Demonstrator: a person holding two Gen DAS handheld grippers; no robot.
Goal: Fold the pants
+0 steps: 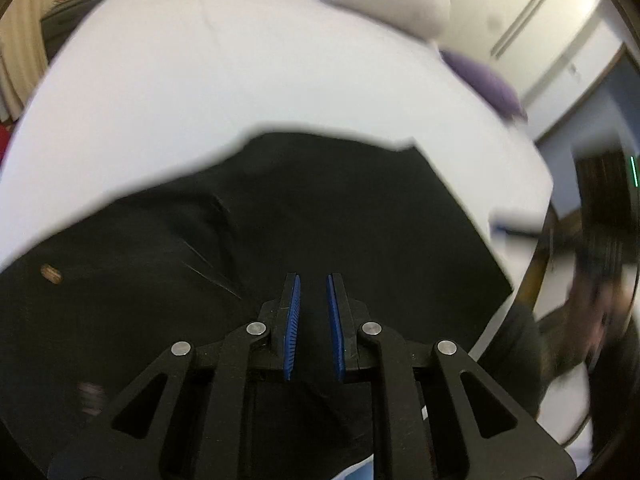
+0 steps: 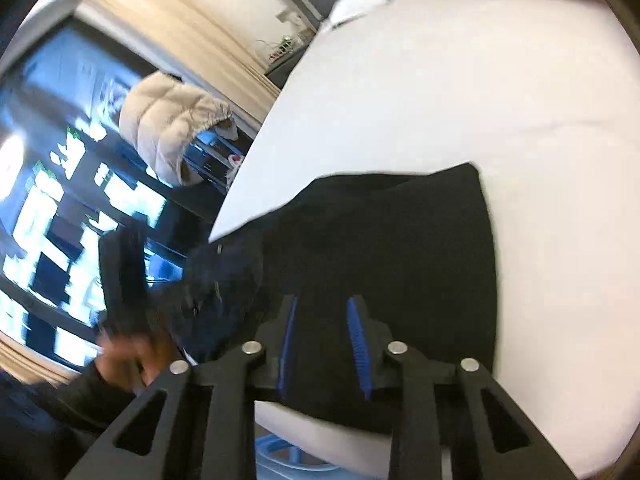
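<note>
Black pants [image 1: 320, 208] lie spread on the white bed [image 1: 240, 80], with a small brown tag [image 1: 51, 273] at their left. My left gripper [image 1: 313, 278] hovers over the cloth, its blue pads a narrow gap apart with nothing pinched. In the right wrist view the pants [image 2: 400, 240] show as a folded dark panel near the bed's [image 2: 500, 80] edge. My right gripper [image 2: 322, 300] is open above them, holding nothing. A person's hand [image 2: 128, 356] with the other gripper is blurred at the left there, and the other hand [image 1: 600, 312] is blurred at the right of the left wrist view.
White bedding [image 1: 400, 0] and a purple cloth [image 1: 488, 80] lie at the bed's far side, with white wardrobe doors [image 1: 540, 20] beyond. A beige puffy jacket [image 2: 168, 120] hangs by a dark window [image 2: 60, 160] and a curtain [image 2: 180, 28]. The bed's edge runs close to the pants.
</note>
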